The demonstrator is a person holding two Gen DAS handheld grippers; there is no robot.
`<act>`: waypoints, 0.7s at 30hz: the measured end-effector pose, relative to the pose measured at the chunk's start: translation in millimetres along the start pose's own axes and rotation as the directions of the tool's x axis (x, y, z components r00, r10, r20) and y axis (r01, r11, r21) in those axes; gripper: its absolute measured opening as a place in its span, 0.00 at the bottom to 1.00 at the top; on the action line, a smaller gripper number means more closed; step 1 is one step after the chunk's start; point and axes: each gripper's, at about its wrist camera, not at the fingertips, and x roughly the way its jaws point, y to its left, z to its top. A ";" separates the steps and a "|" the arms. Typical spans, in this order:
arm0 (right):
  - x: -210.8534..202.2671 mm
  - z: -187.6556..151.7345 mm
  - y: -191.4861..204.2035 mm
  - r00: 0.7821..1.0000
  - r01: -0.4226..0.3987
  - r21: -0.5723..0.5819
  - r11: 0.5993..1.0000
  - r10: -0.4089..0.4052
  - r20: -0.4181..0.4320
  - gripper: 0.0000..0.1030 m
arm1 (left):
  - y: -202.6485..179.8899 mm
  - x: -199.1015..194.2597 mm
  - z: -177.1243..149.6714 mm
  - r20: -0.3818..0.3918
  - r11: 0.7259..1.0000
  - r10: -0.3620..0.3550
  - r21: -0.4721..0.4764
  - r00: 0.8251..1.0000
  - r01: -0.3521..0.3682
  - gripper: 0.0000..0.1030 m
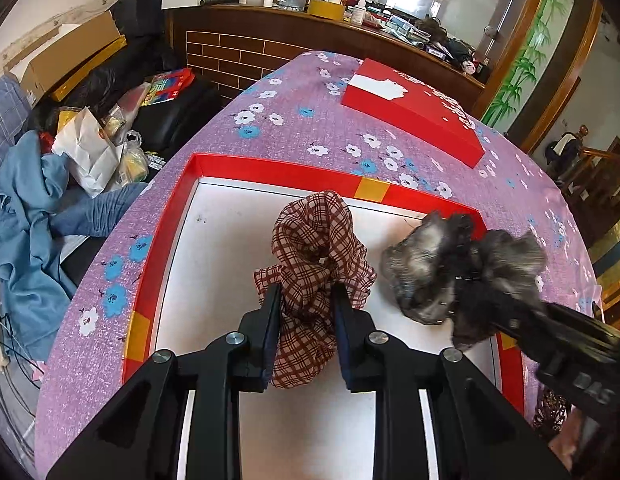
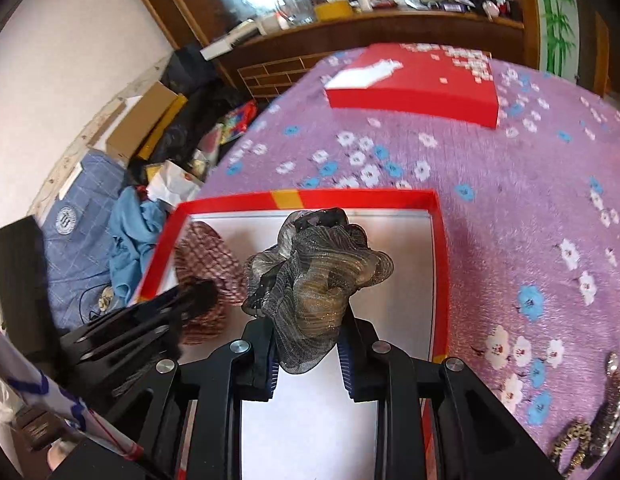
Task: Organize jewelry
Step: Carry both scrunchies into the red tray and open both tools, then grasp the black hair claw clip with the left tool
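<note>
The left gripper (image 1: pixel 306 300) pinches a plaid scrunchie (image 1: pixel 313 256), its two black fingers pressed on the bunched fabric, which hangs over the white floor of the open red box (image 1: pixel 270 170). Just to its right, the right gripper (image 2: pixel 308 332) is clamped on a grey scrunchie (image 2: pixel 317 276), held over the same box, nearer its right wall. The plaid one is thin, crinkled cloth in brown-red checks on pale pink; the grey one is sheer, ruffled mesh with a faint gold glitter. The box's red lid (image 1: pixel 413 108) lies flat at the far side of the purple, flower-printed tablecloth (image 1: pixel 294 120). Patterned hair pieces (image 2: pixel 589 428), too blurred to identify, lie at the near right.
</note>
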 end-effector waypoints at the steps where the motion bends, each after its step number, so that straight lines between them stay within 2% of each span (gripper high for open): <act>1: 3.4 0.3 -1.1 1.000 0.012 -0.002 1.000 -0.012 -0.007 0.28 | -0.5 0.4 -0.1 0.002 1.000 -0.003 0.006 1.000 0.003 0.26; 2: 5.8 0.5 -2.1 1.000 0.022 -0.001 1.000 -0.022 -0.014 0.30 | -1.4 0.9 0.4 0.002 1.000 -0.004 0.008 1.000 0.004 0.29; 3: 7.5 0.6 -2.6 0.999 0.025 0.001 1.000 -0.025 -0.020 0.30 | -2.0 1.7 1.2 0.001 1.000 -0.003 0.008 1.000 0.003 0.39; 4: 8.6 1.0 -3.9 0.999 0.018 0.003 1.000 -0.018 -0.030 0.37 | -1.5 1.6 1.4 0.003 1.000 -0.006 0.004 1.000 0.006 0.48; 8: -1.8 1.1 -9.3 1.000 0.018 0.009 1.000 -0.018 -0.019 0.52 | -0.2 -3.6 2.5 0.017 1.000 -0.003 -0.006 1.000 0.003 0.48; 15: -56.3 -16.0 -27.4 0.998 -0.048 0.028 0.998 0.046 0.051 0.53 | -1.8 -38.4 -4.3 0.079 1.000 -0.015 -0.024 0.997 0.017 0.49; 21: -108.7 -49.4 -56.8 0.993 -0.057 0.042 0.998 0.052 0.103 0.53 | -39.7 -74.5 -30.4 0.129 0.997 -0.076 0.030 0.989 0.073 0.49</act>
